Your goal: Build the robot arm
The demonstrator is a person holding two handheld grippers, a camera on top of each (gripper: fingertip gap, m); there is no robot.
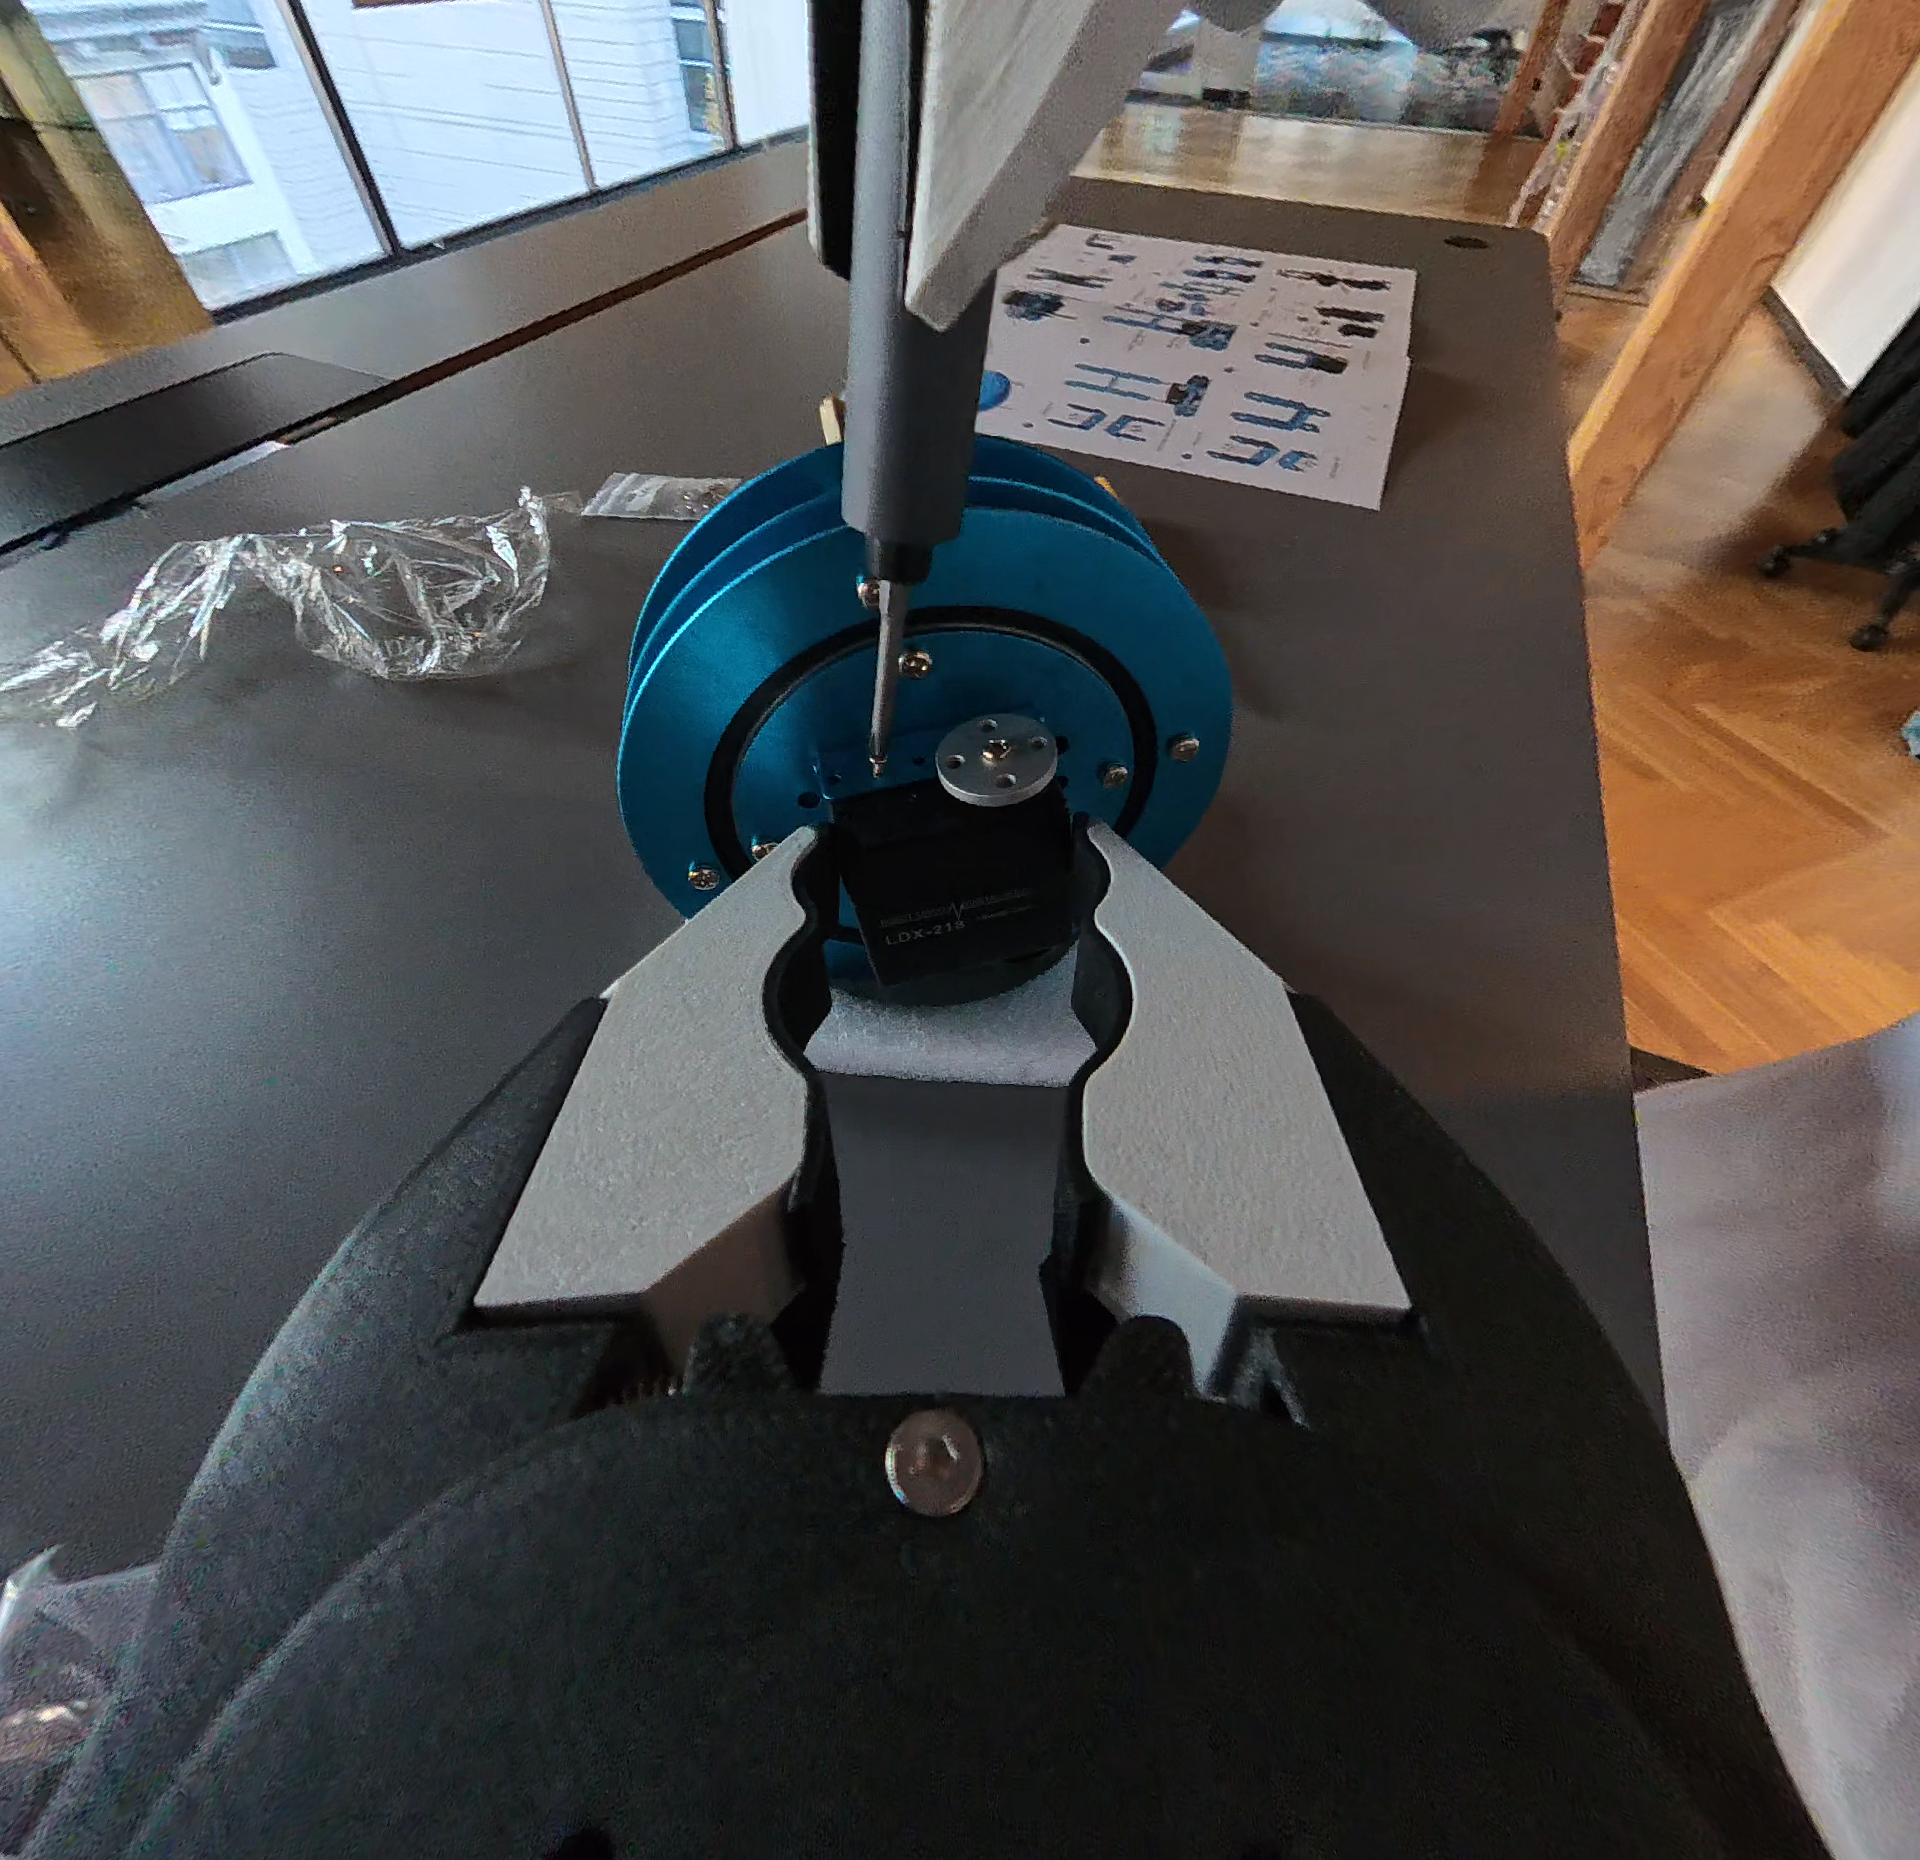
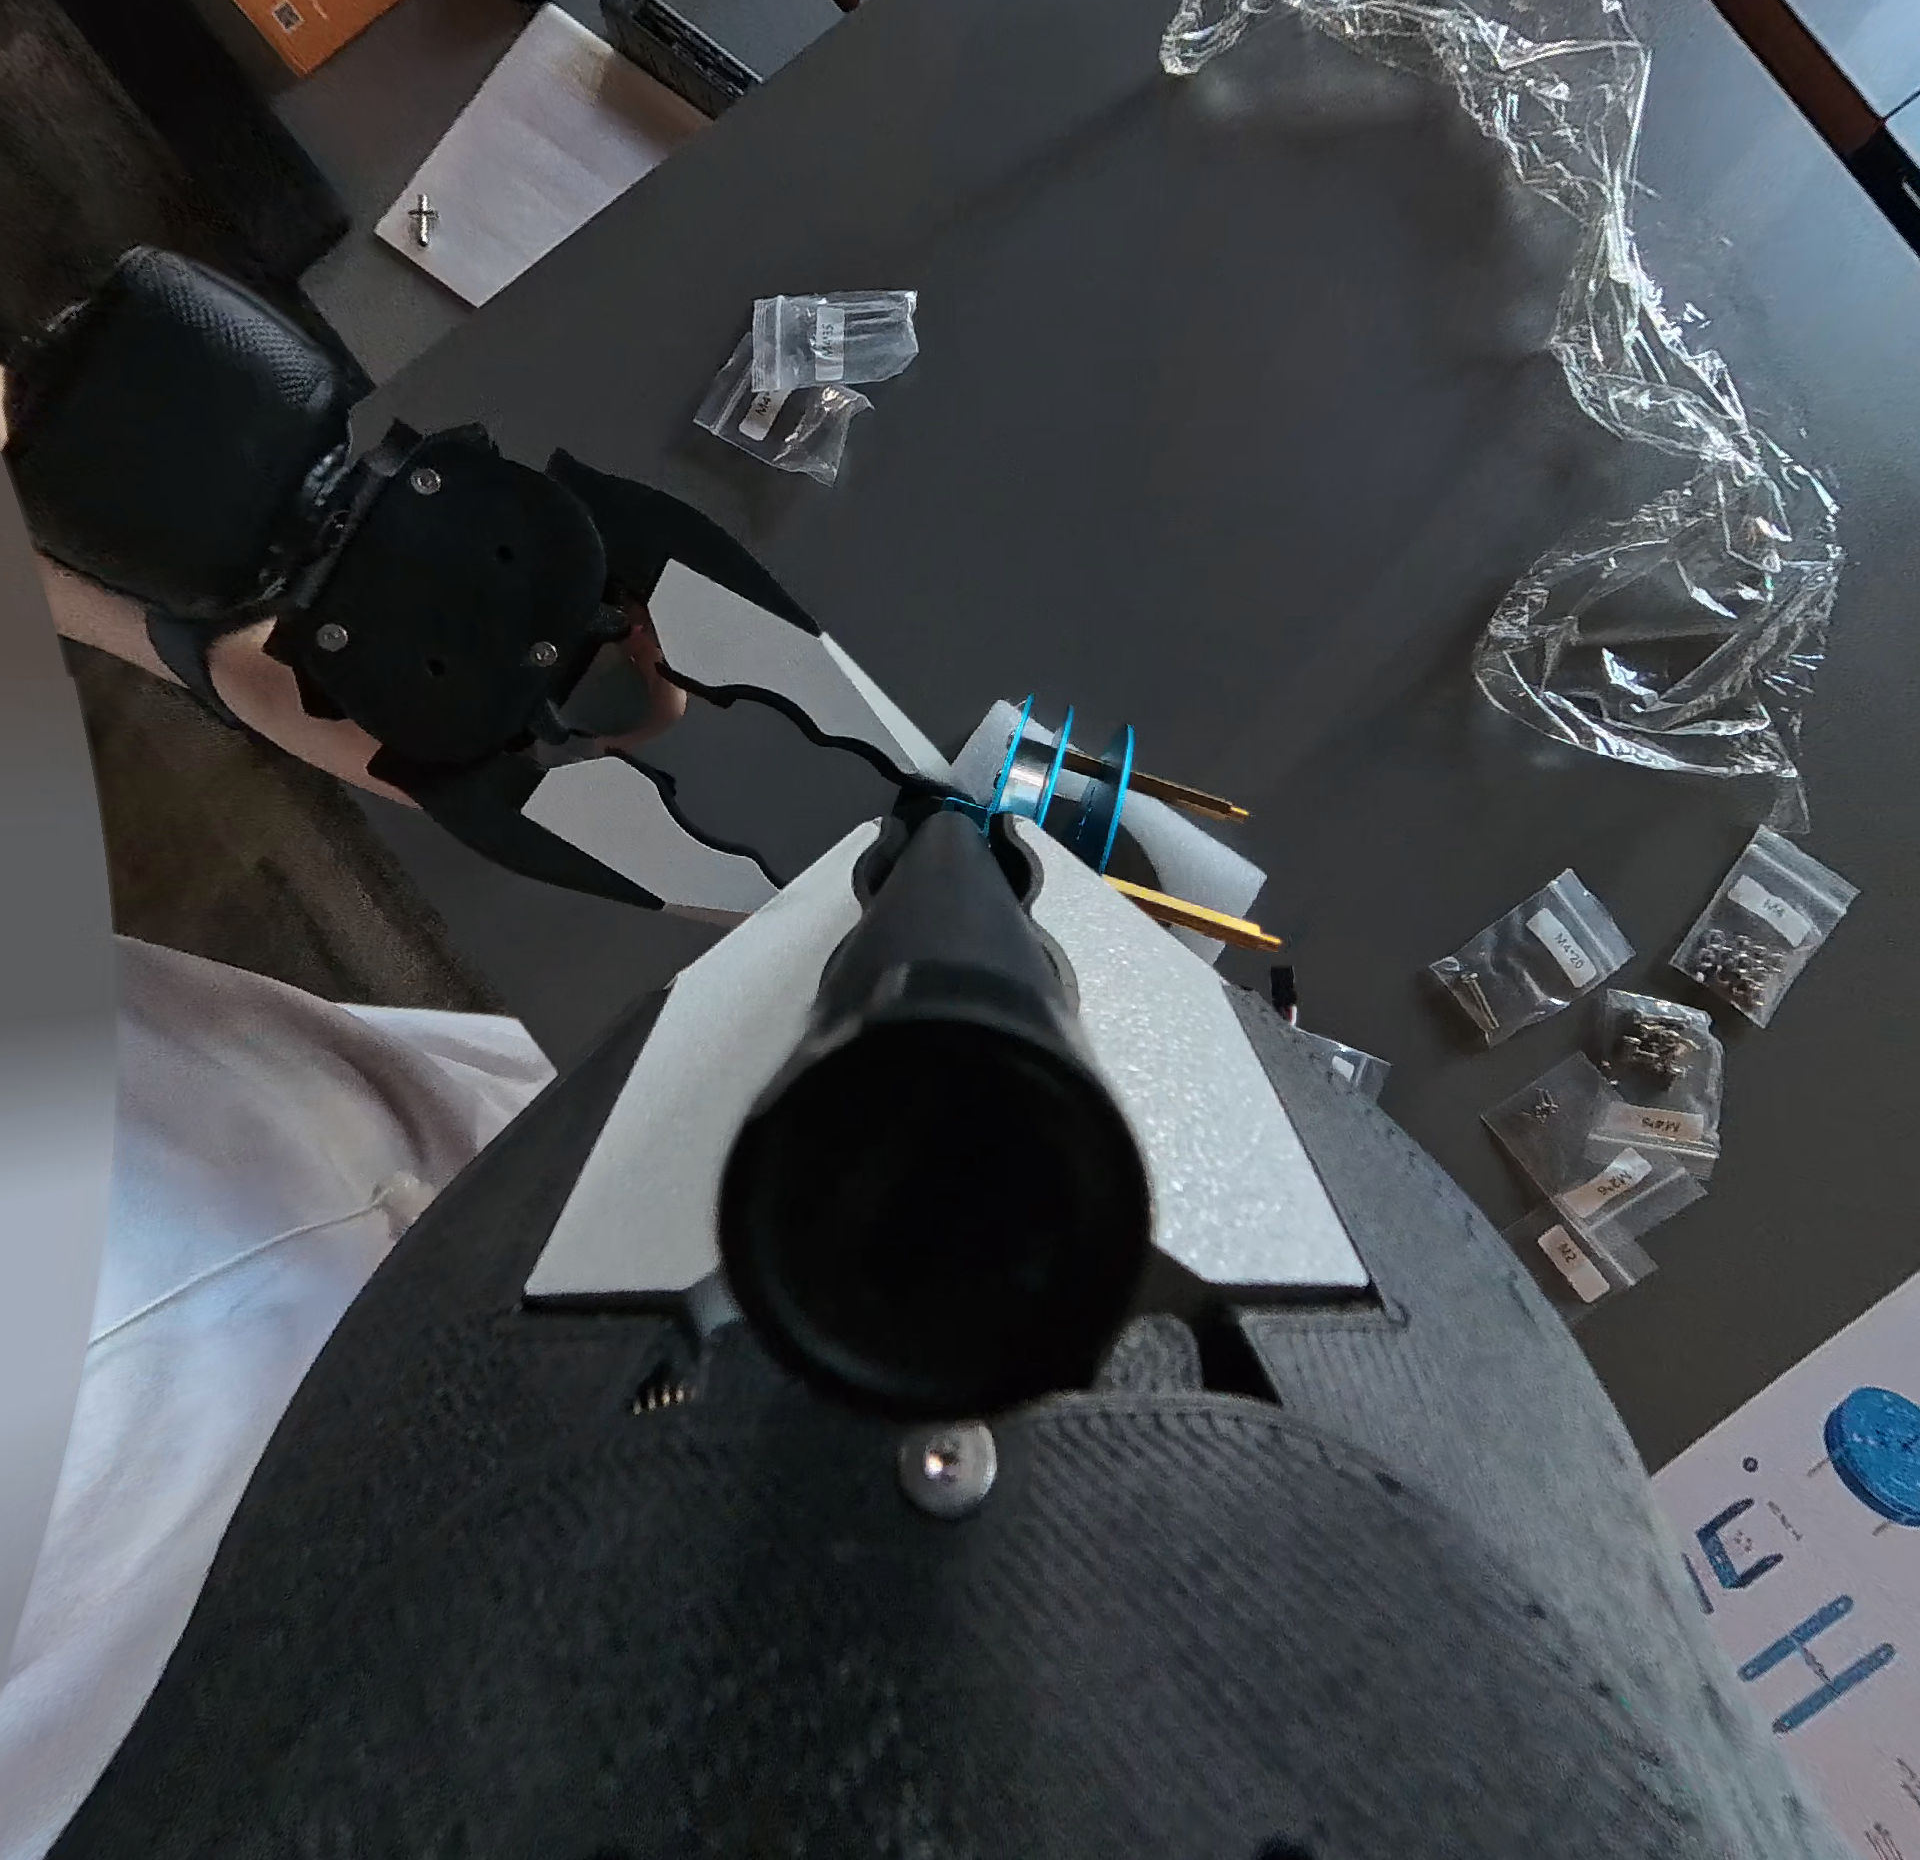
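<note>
The left tool (image 1: 951,875) is gripping a black servo block (image 1: 951,901) at its fingertips, holding it against the face of a blue disc assembly (image 1: 925,688) that is standing on edge on the dark counter (image 1: 312,927). The assembly's axis is running level, away from the left tool, and two brass standoffs (image 2: 1195,911) are pointing out of its far side. The right tool (image 2: 951,844) is clamping a grey screwdriver (image 1: 904,356); its long axis is running steeply downward, tip resting at a small screw (image 1: 878,768) on the servo's flange, just beside a silver round horn (image 1: 995,761). Beyond the discs, a printed sheet (image 1: 1205,366) is lying flat. To the side, crumpled clear wrap (image 1: 343,595) is lying on the counter. Several small zip bags (image 2: 1590,1062) are holding screws and other small hardware; two more bags (image 2: 816,376) are lying farther off.
</note>
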